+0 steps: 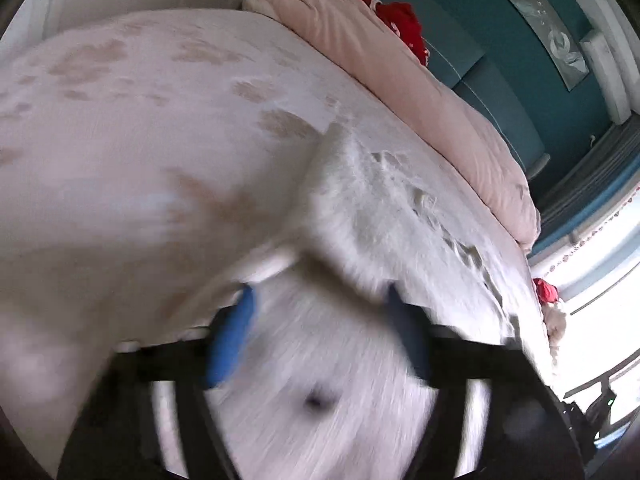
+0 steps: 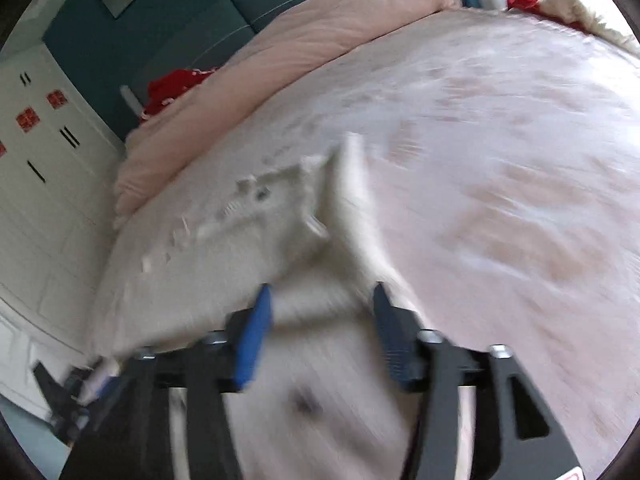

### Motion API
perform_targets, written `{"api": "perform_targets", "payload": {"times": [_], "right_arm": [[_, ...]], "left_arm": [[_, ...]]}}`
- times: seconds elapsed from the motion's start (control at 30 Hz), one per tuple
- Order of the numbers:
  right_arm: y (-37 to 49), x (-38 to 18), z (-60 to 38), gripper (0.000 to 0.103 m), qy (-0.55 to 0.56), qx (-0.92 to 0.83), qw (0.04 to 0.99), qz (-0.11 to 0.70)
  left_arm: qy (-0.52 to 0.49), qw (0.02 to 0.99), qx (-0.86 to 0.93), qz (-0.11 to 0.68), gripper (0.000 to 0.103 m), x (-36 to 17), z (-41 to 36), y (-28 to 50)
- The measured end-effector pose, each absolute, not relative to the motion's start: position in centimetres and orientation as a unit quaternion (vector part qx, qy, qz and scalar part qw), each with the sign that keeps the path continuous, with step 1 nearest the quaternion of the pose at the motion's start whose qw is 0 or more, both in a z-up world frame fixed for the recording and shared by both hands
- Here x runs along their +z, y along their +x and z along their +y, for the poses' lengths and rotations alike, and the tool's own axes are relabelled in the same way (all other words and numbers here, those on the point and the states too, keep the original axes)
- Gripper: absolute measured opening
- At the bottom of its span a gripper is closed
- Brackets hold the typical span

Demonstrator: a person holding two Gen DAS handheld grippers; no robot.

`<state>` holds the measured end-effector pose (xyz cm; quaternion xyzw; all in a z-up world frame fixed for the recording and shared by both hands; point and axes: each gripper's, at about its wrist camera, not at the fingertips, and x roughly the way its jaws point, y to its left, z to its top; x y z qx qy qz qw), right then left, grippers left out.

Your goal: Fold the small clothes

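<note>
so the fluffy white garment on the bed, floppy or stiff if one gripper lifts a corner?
Probably floppy: the white garment already lies creased, one flap standing up in a soft ridge. Likely light for its size, being fuzzy fabric. The nap probably grips the bedspread, so a push should bunch it rather than slide it.

White fuzzy garment (image 1: 360,208) lying on the bed sheet (image 1: 140,140)

You are looking at a small, fluffy white piece that is lying on the pale pink, blotch-patterned bed sheet, with one flap standing up in a raised fold and a dark button-like dot (image 2: 306,402) showing on its near part. It is sitting on the side toward the bunched pink duvet (image 1: 420,80); motion blur is hiding finer detail.
</note>
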<state>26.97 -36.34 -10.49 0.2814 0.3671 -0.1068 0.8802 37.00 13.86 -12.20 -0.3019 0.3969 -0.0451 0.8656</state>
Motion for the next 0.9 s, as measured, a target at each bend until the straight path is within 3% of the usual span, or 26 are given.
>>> {"api": "perform_targets", "payload": {"times": [0.03, 0.2, 0.3, 0.37, 0.6, 0.63, 0.67, 0.7, 0.73, 0.9], "right_arm": [[24.4, -10.6, -36.2, 0.063, 0.277, -0.110, 0.876, 0.379], [12.1, -14.1, -35.0, 0.065, 0.289, -0.123, 0.832, 0.458], [8.0, -15.0, -33.1, 0.068, 0.302, -0.109, 0.833, 0.450], [7.6, -14.8, -32.0, 0.074, 0.311, -0.090, 0.836, 0.444], [10.3, -15.3, -29.2, 0.075, 0.323, -0.070, 0.842, 0.426], [10.6, -15.3, -29.2, 0.070, 0.328, -0.072, 0.842, 0.423], [10.8, -15.4, -29.0, 0.045, 0.331, -0.076, 0.840, 0.423], [11.3, -15.5, -29.2, 0.022, 0.331, -0.084, 0.835, 0.431], [11.7, -15.4, -29.1, 0.011, 0.334, -0.083, 0.831, 0.437], [9.9, -10.7, -28.7, 0.009, 0.317, -0.080, 0.857, 0.399]], "left_arm": [[-0.301, 0.863, -0.043, 0.402, 0.088, -11.9, 14.8, 35.6], [-0.287, 0.834, -0.027, 0.471, 0.091, -12.7, 19.7, 26.4], [-0.292, 0.838, -0.035, 0.459, 0.092, -13.0, 20.1, 21.7], [-0.305, 0.831, -0.041, 0.464, 0.096, -13.0, 19.2, 20.5], [-0.303, 0.822, -0.056, 0.479, 0.098, -13.6, 14.8, 20.8], [-0.302, 0.821, -0.053, 0.482, 0.096, -13.6, 14.5, 21.2], [-0.303, 0.819, -0.051, 0.485, 0.090, -13.5, 14.3, 21.6], [-0.306, 0.817, -0.057, 0.486, 0.054, -13.5, 14.3, 21.8], [-0.306, 0.810, -0.057, 0.497, 0.012, -13.5, 14.3, 22.2], [-0.320, 0.814, -0.054, 0.482, 0.007, -10.9, 16.2, 20.3]]}}
